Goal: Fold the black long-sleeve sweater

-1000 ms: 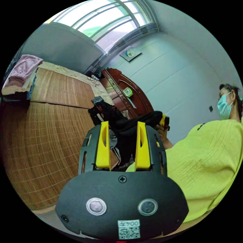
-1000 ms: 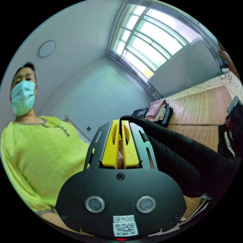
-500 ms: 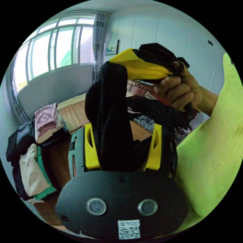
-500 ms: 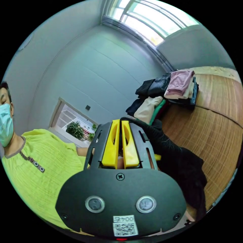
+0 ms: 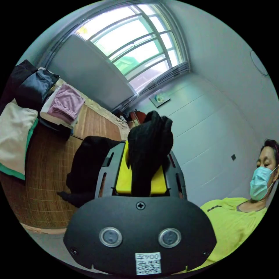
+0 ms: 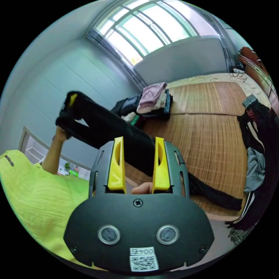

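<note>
Two grippers, one sweater over a bamboo mat

Two yellow fingers of the left gripper pinch a bunch of the black long-sleeve sweater, which spills past them to the woven bamboo mat. The right gripper stands wide apart, holding nothing. Beyond its fingertips the sweater stretches taut, probably by one sleeve. Folded clothes are stacked at the mat's far edge beneath a barred window; a loose clothes heap lies alongside.
</note>
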Action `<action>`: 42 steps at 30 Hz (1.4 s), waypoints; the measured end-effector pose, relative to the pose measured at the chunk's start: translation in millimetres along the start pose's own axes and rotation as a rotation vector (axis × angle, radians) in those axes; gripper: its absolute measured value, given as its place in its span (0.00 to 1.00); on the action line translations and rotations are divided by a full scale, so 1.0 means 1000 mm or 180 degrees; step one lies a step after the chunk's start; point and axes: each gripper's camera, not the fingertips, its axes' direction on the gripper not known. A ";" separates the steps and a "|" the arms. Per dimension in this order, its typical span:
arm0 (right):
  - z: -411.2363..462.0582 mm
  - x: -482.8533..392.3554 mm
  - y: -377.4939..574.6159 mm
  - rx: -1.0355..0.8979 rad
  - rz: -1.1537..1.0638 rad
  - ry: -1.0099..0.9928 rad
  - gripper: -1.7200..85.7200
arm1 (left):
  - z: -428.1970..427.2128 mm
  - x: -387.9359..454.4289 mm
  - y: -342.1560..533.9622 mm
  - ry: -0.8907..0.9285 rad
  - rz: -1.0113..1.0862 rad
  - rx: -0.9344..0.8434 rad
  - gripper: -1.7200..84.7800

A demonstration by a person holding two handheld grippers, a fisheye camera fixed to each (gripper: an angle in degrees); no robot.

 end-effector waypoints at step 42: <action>-0.153 0.127 -0.064 0.0985 0.0238 -0.2989 0.06 | 0.015 0.018 0.012 -0.0468 0.0255 0.0583 0.12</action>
